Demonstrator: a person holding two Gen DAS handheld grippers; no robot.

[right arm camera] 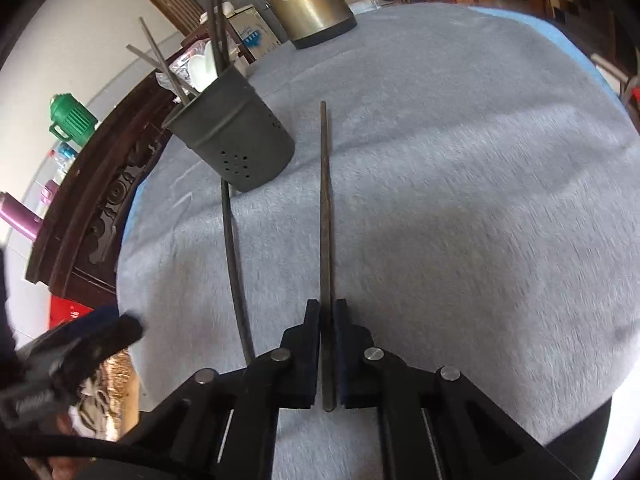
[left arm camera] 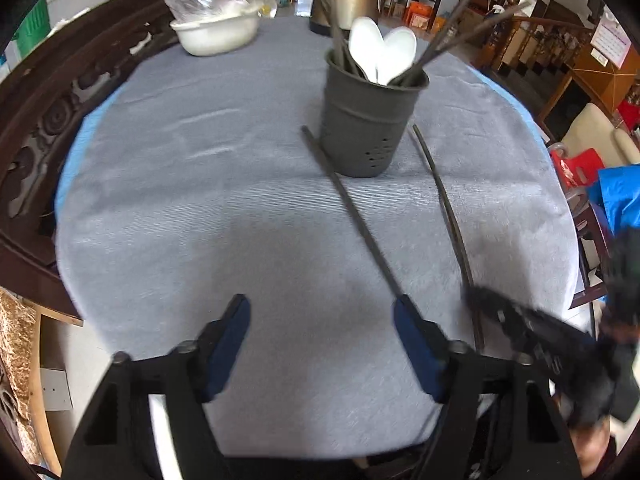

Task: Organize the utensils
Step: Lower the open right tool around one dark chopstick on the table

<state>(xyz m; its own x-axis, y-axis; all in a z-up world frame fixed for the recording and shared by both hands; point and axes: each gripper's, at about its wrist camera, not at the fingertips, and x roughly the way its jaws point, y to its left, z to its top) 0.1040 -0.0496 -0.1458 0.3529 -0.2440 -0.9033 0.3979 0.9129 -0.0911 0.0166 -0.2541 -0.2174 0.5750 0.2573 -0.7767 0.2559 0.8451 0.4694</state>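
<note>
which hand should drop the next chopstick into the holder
Right. The right tool is already shut on one chopstick, its tip toward the holder. The left tool is open and holds nothing; the other chopstick lies on the cloth by its right finger.

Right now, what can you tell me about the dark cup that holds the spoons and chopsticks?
The utensil holder is a dark grey cup, likely plastic or metal, wider at its rim, with a raised band around it and small holes near its base. It stands upright on the grey tablecloth. White spoons and dark chopsticks stick out. One loose chopstick passes close beside its base.
</note>
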